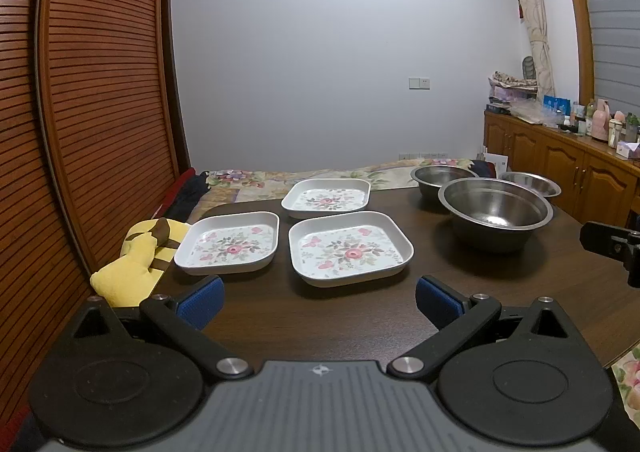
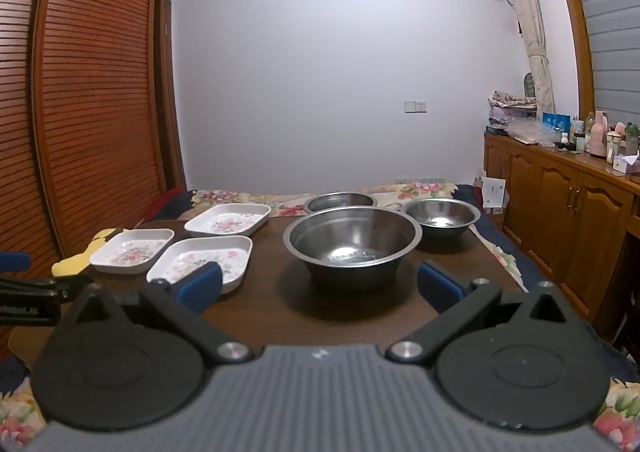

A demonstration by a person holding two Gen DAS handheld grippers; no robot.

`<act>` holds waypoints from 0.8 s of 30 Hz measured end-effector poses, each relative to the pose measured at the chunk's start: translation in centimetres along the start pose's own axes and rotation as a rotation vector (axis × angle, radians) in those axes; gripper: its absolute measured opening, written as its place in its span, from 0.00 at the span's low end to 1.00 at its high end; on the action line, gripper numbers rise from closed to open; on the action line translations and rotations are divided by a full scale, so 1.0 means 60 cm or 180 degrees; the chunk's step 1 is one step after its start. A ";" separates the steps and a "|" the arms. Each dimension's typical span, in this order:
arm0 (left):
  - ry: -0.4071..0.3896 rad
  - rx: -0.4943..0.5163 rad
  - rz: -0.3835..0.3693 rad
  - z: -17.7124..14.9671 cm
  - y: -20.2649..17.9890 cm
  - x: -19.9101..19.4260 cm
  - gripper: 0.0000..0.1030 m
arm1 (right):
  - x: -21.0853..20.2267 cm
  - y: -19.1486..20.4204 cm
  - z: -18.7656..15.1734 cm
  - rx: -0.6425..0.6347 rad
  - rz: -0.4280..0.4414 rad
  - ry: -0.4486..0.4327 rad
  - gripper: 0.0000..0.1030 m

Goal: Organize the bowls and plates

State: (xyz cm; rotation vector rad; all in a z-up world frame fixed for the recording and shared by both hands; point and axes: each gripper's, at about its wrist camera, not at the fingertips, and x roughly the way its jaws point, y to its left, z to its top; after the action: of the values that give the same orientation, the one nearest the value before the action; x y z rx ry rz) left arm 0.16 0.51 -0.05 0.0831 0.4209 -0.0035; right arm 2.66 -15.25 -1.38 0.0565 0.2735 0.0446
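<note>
Right wrist: no legible writing; both tongs [image 2: 318, 284] [image 1: 318, 302] gape wide, holding nothing

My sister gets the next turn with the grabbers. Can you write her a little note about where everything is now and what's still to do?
Left gripper: open, holding nothing, in front of the plates.
Right gripper: open, holding nothing, facing the big bowl.
Three flowered square plates lie apart on the left of the table: near plate, left plate, far plate.
Three metal bowls stand apart on the right: the big one in front, two small bowls behind.
Done: nothing is stacked.
Left: probably stack the plates and nest the bowls.
</note>
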 end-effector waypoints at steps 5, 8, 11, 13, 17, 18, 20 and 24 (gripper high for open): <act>0.0002 0.0006 0.0000 -0.001 0.000 0.000 1.00 | -0.003 -0.001 0.001 0.0011 0.0011 0.0002 1.00; 0.0009 0.0004 0.0000 -0.002 0.001 0.001 1.00 | -0.004 0.000 0.001 -0.0001 0.0012 0.0006 1.00; 0.0009 0.0004 0.0001 -0.002 0.000 0.002 1.00 | -0.004 0.002 0.002 -0.0012 0.0017 0.0010 1.00; 0.0009 0.0007 0.0003 -0.002 0.000 0.002 1.00 | -0.004 0.002 0.002 -0.0021 0.0016 0.0012 1.00; 0.0006 -0.0001 0.0002 -0.002 0.000 0.002 1.00 | -0.004 0.002 0.002 -0.0021 0.0013 0.0012 1.00; 0.0005 -0.0003 0.0003 -0.003 0.000 0.002 1.00 | -0.004 0.003 0.003 -0.0025 0.0008 0.0013 1.00; 0.0006 -0.0002 0.0002 -0.003 0.000 0.002 1.00 | -0.004 0.002 0.003 -0.0026 0.0009 0.0015 1.00; 0.0009 0.0010 -0.0002 -0.003 -0.001 0.002 1.00 | -0.002 0.002 0.002 -0.0027 0.0005 0.0020 1.00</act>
State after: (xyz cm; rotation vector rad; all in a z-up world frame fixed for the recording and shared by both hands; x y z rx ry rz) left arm 0.19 0.46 -0.27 0.0861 0.4236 -0.0049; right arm 2.54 -15.13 -1.23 0.0483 0.2794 0.0475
